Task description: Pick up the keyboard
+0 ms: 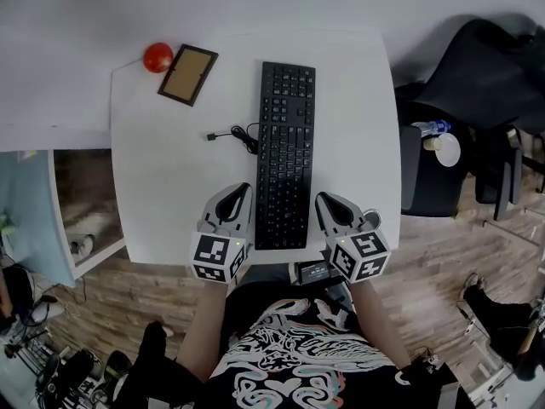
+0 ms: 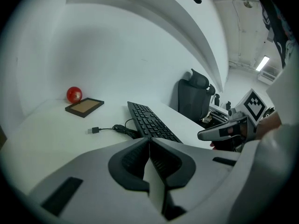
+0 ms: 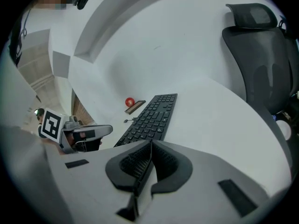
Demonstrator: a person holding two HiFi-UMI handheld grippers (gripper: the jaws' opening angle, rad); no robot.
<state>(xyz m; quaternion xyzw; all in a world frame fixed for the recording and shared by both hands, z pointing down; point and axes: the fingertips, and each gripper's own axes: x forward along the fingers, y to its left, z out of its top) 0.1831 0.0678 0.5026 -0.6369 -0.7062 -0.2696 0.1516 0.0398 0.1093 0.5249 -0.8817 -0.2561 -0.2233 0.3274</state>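
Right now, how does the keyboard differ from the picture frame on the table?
The keyboard is long, narrow and all black; the frame is small, dark-rimmed with a tan middle. The keyboard runs straight down the middle, while the frame sits skewed at the far left corner beside a red ball. A cable trails from the keyboard; the frame has none. Both lie flat on the white table.

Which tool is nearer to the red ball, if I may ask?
Left. The left tool is beside the keyboard's left edge, on the red ball's side; the right tool is across the keyboard.
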